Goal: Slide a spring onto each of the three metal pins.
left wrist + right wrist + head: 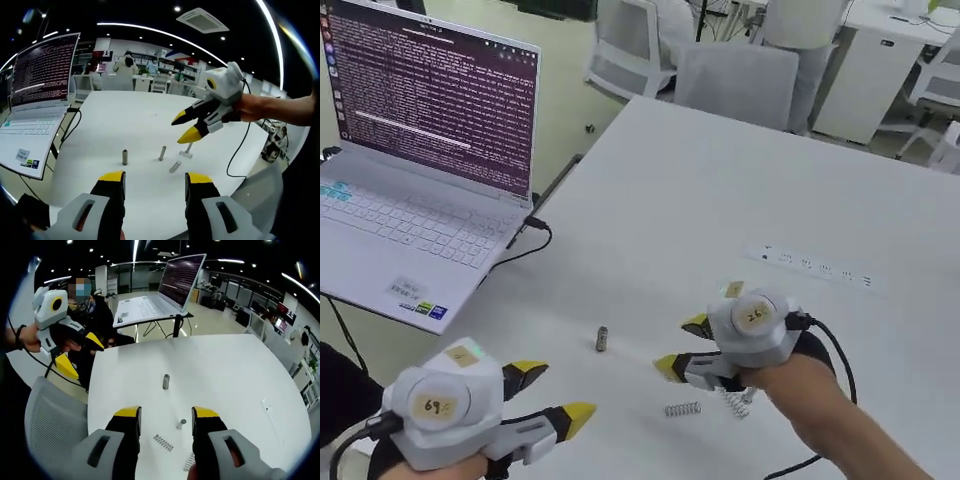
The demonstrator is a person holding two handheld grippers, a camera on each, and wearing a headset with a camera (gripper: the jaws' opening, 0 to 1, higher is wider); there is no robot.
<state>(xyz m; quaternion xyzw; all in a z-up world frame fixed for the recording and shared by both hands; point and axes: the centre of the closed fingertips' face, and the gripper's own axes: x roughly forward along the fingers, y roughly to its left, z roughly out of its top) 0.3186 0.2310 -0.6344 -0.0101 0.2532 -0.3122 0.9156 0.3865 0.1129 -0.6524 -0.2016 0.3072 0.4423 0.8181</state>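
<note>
White tabletop (650,200) lay under both of your hands, with the laptop (425,150) open at its left edge and a power strip (815,268) farther back on the right. Your left tongs (557,392) hovered low at the near left with the jaws apart and nothing between them; the left gripper view showed the same gap between their yellow tips (112,176). Your right tongs (682,346) hung above the tabletop, likewise released and holding nothing, and their own view showed bare tabletop between the tips.

One pin (602,339) stood upright between the two tongs, apart from both. I could not tell whether its ribbed look was a spring already on it. In the left gripper view that pin (124,157) stood left of two more pins (162,153), the nearer of which (174,166) looked tilted. In the right gripper view a second pin (181,424) stood just ahead of your right tongs (166,413).

A spring (682,409) lay flat on the tabletop, near the right tongs on your side. Another spring (735,400) lay just beside your right hand (800,385). Neither lay on a pin.

Your left tongs (81,354) showed off the tabletop's edge in the right gripper view, above a grey chair (50,430).
</note>
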